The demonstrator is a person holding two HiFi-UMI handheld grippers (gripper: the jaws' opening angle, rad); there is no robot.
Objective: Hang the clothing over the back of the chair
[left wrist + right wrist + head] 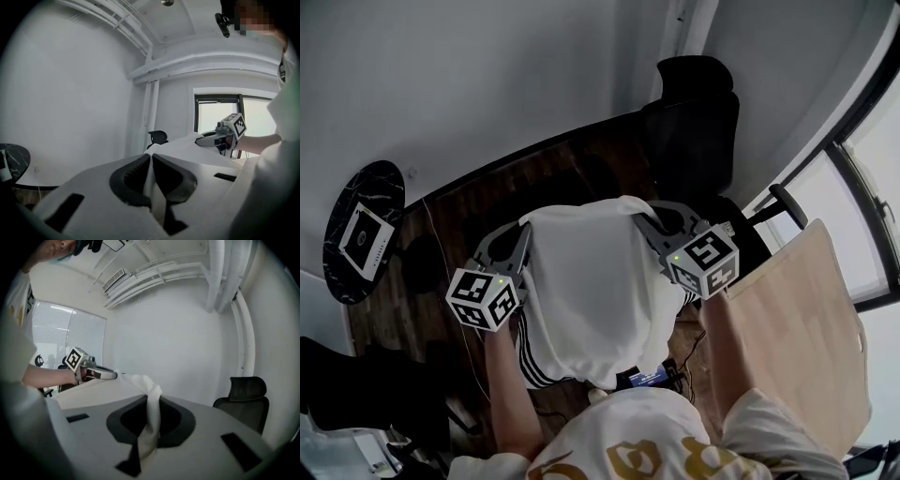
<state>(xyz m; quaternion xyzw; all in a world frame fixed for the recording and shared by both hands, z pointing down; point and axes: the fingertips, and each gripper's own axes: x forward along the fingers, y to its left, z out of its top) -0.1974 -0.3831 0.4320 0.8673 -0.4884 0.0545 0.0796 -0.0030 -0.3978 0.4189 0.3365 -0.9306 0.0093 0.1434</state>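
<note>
Two claws hold one item between them. In the head view, my left claw [523, 234] and my right claw [639, 221] each pinch an upper corner of the white clothing [591, 291], which is spread between them and hangs toward my body. The black chair [694, 122] stands beyond it, apart from the fabric, so nothing is draped yet. In the left gripper view, my left claw's [151, 165] jaws are closed narrow on a thin fold of the cloth, and the chair's headrest [158, 137] shows past the stretched edge. In the right gripper view, my right claw's [150, 405] jaws are likewise clamped on a bunched fold that trails out below them, with the chair [243, 401] off to the right. Hazards, as I judge them: either pinch holds only a thin fold, so a pull between the claws could drag a corner free. Releasing before the cloth sits astride the back would let it slide off. An office chair may swivel or roll if pushed.
</note>
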